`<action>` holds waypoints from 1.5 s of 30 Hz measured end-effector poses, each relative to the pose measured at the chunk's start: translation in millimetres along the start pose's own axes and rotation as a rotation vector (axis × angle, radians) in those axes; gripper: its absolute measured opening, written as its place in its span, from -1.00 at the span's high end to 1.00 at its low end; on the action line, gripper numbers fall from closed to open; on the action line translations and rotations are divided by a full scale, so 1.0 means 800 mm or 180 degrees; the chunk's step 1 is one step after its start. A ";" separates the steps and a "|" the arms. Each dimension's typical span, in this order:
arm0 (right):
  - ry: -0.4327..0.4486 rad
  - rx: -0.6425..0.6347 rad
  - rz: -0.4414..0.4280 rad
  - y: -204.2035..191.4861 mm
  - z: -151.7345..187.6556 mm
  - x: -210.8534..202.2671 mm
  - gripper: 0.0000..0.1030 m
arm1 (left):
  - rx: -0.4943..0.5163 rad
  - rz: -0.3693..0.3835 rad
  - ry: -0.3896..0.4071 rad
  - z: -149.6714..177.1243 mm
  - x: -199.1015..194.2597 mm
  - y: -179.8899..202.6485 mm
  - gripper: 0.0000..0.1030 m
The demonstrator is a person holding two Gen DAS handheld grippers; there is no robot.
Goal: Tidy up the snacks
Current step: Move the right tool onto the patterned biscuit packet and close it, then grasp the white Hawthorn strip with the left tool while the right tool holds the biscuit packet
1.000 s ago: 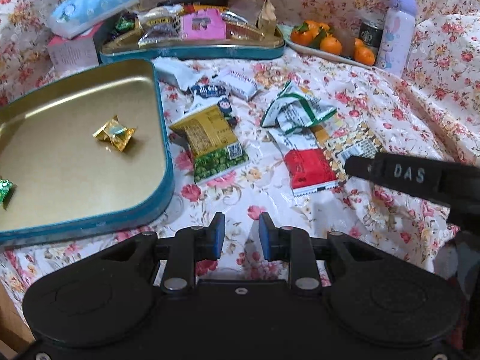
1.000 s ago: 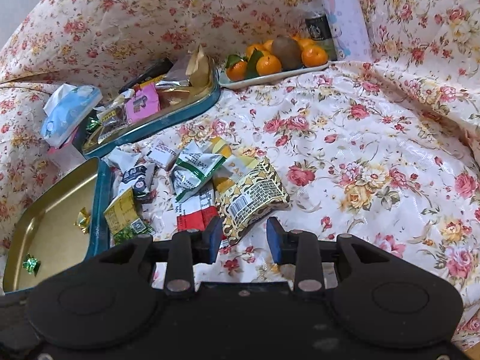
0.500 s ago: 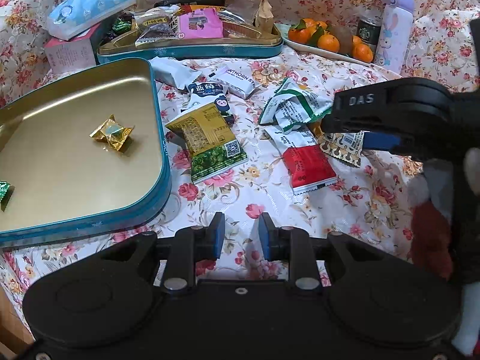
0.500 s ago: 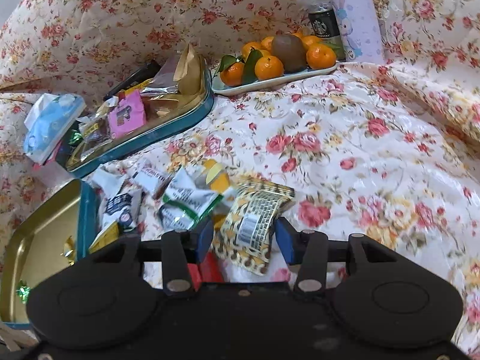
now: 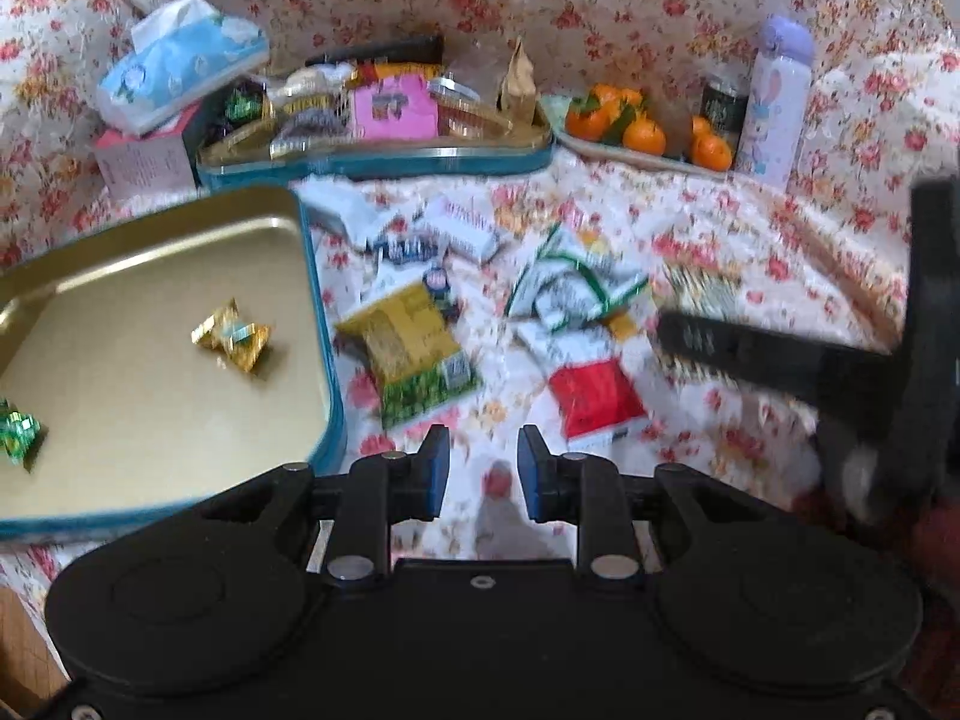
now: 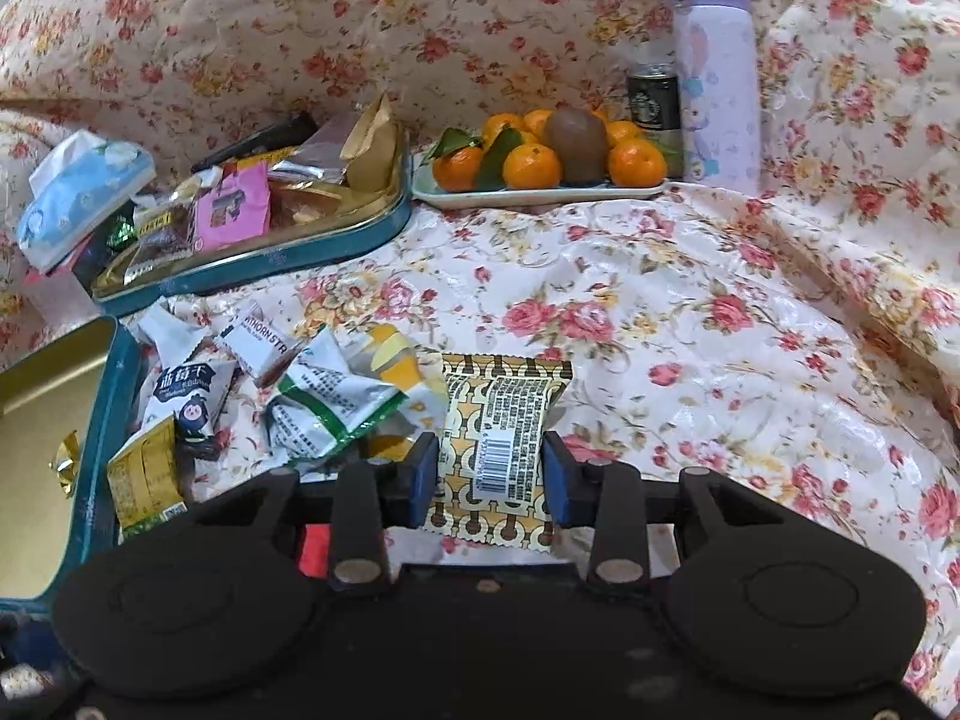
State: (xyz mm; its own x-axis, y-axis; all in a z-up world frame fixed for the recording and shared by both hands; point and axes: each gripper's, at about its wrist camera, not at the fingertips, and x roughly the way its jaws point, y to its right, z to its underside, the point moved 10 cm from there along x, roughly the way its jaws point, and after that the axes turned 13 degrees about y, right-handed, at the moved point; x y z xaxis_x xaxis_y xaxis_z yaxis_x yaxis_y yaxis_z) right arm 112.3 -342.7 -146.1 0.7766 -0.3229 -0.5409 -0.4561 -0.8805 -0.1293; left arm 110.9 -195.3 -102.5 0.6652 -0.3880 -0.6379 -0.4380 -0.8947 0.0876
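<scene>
Our right gripper (image 6: 487,474) has slid forward over the flowery cloth (image 6: 690,330). A moment ago the gold and black snack packet (image 6: 501,420) lay just in front of it. Now the packet sits right between the two blue pads. The jaws opened wide for a bit and now they are closing in on it. The pads look like they are at the packet's two sides, but we cannot tell if they squeeze it yet. The packet looks flat on the cloth, not lifted.

Our left gripper (image 5: 477,468) has hardly moved. Its jaws are a little apart with nothing between them, only cloth below. In its view we see the right gripper's black arm (image 5: 750,354) reaching in from the side, over the spot where the packet lies.

The other snacks are in a heap just beside the packet: a green and white bag (image 6: 324,402), a yellow and green bag (image 5: 414,354), a red packet (image 5: 594,399) and some small white ones. The near gold tin (image 5: 321,324) has a gold candy (image 5: 233,336) and a green candy (image 5: 15,429) in it, with lots of room left. The far tin (image 6: 336,240) is full of snacks already.

We think the grab is nearly done. Next comes lifting the packet and carrying it over the heap to the near tin.
</scene>
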 end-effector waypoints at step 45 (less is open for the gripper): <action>0.0593 -0.0258 0.0025 0.019 0.018 0.002 0.07 | -0.0885 -0.0396 -0.0490 -0.097 0.165 -0.032 0.32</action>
State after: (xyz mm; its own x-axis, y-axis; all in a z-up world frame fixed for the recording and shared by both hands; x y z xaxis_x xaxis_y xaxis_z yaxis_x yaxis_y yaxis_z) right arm 100.4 -351.7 -161.4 0.8435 -0.3819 -0.3777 -0.4319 -0.9003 -0.0543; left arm 257.2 -240.7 -129.9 0.5948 -0.2531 -0.7630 -0.1633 -0.9674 0.1936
